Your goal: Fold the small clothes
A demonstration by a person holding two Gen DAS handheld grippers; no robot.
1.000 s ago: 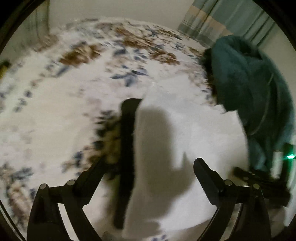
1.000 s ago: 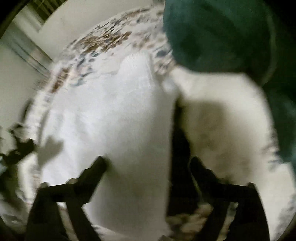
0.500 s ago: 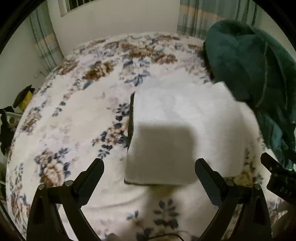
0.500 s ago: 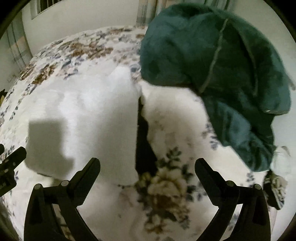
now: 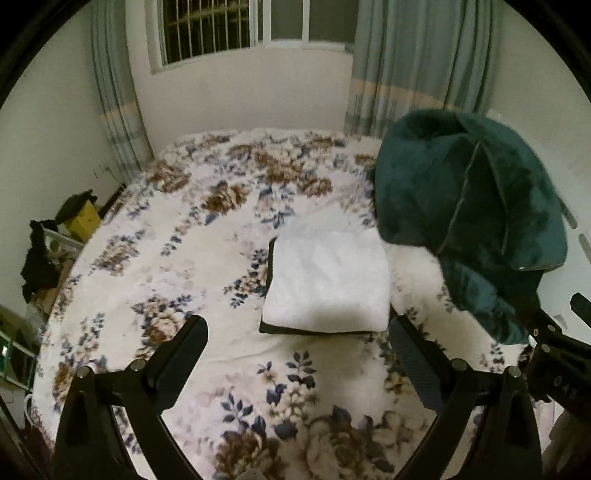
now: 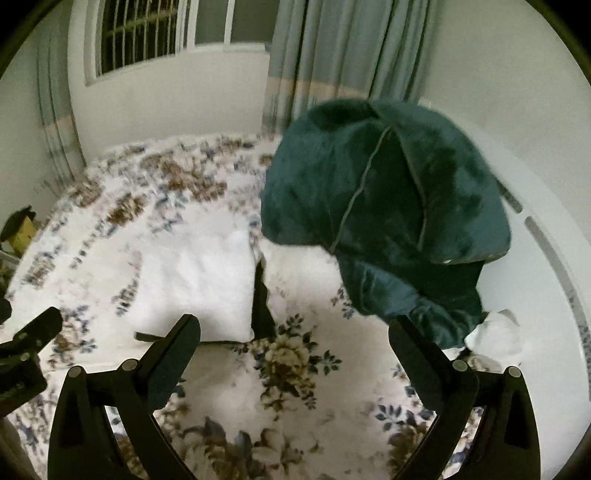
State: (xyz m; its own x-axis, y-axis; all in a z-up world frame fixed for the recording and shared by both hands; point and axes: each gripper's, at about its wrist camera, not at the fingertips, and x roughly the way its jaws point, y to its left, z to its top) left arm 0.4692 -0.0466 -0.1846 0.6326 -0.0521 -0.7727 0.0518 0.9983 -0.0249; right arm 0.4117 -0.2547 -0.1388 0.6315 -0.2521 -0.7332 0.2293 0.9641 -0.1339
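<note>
One folded white garment point(image 5: 327, 280), perhaps dark-lined, one green blanket point(image 5: 472, 206), two empty tongs.

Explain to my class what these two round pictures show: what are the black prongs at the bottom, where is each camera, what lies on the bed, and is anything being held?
No robot is here. A person holds a two-finger gripper in each hand, and each gripper carries a wide-angle camera looking forward along its fingers, which is why the pictures are round and bent.

One picture comes from the left gripper, the other from the right gripper. The black prongs are the fingers of each. Both stand wide apart and hold nothing.

Both cameras look over a bed with a floral blanket. On it lies a white folded cloth with a dark edge showing underneath it. Beside it on the right sits a bulky dark green blanket, heaped up. In the left view, part of the other gripper shows at the right edge. Behind the bed are curtains and a barred window.
</note>
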